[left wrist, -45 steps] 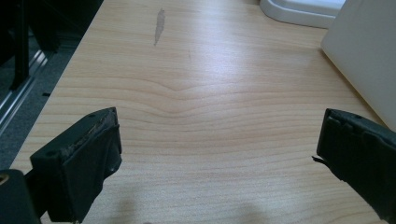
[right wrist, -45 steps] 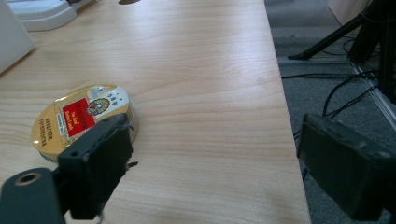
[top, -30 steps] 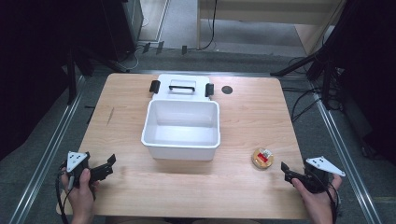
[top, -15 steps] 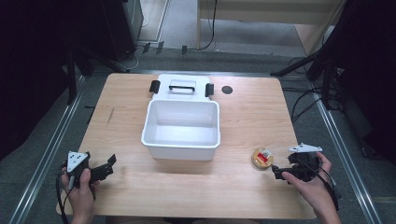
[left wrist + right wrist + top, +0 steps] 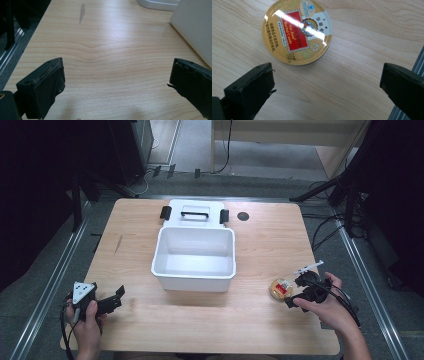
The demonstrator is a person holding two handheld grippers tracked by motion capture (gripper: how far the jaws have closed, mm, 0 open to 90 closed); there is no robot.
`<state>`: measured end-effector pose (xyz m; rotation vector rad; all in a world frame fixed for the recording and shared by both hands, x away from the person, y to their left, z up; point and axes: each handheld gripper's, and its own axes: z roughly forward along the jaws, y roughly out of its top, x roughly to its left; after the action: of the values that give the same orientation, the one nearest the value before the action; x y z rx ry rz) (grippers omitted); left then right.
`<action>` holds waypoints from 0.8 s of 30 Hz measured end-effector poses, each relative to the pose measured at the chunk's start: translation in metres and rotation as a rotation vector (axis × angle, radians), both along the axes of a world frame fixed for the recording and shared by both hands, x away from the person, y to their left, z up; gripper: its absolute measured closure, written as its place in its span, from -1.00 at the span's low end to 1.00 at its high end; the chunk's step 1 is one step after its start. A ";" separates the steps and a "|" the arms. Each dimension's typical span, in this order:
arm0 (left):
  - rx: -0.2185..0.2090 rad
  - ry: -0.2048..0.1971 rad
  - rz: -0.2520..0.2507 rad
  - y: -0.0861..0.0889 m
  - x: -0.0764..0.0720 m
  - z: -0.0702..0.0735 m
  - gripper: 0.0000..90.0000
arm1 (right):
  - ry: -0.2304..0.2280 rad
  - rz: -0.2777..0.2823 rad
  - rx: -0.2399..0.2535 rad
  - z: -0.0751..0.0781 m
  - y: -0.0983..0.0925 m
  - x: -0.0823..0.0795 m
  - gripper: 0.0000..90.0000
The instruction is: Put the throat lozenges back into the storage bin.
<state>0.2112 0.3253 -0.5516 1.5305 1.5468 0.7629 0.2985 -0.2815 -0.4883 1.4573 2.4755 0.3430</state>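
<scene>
Candy tin (image 5: pixel 297 31), round, gold and red lid, flat on the desk (image 5: pixel 260 320) near its right edge, just ahead of my right tongs (image 5: pixel 300 292), whose jaws are spread and clear of it. White tub (image 5: pixel 195 257), mid-desk. My left tongs (image 5: pixel 112 301), jaws spread over bare wood at the near left corner.

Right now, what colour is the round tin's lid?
Gold with a red label panel, on the round tin; clearest in the right gripper view.
</scene>
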 end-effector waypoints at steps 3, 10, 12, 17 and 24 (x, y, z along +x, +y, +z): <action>0.000 0.000 -0.001 0.000 0.000 0.000 -0.99 | 0.033 0.018 -0.013 0.002 0.004 0.004 -1.00; -0.001 0.003 -0.005 0.000 0.000 0.000 -0.99 | 0.076 0.035 -0.024 0.008 0.012 0.011 -1.00; -0.002 0.003 -0.004 0.000 0.000 0.000 -0.99 | 0.091 0.042 -0.033 0.011 0.015 0.015 -1.00; -0.003 0.003 -0.005 0.001 0.000 0.000 -0.99 | 0.116 0.053 -0.053 0.015 0.020 0.022 -1.00; -0.005 0.006 -0.006 0.001 0.001 0.000 -1.00 | 0.157 0.070 -0.073 0.015 0.030 0.031 -1.00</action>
<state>0.2118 0.3260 -0.5517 1.5346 1.5468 0.7516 0.3294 -0.2519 -0.4738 1.4218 2.6365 0.1549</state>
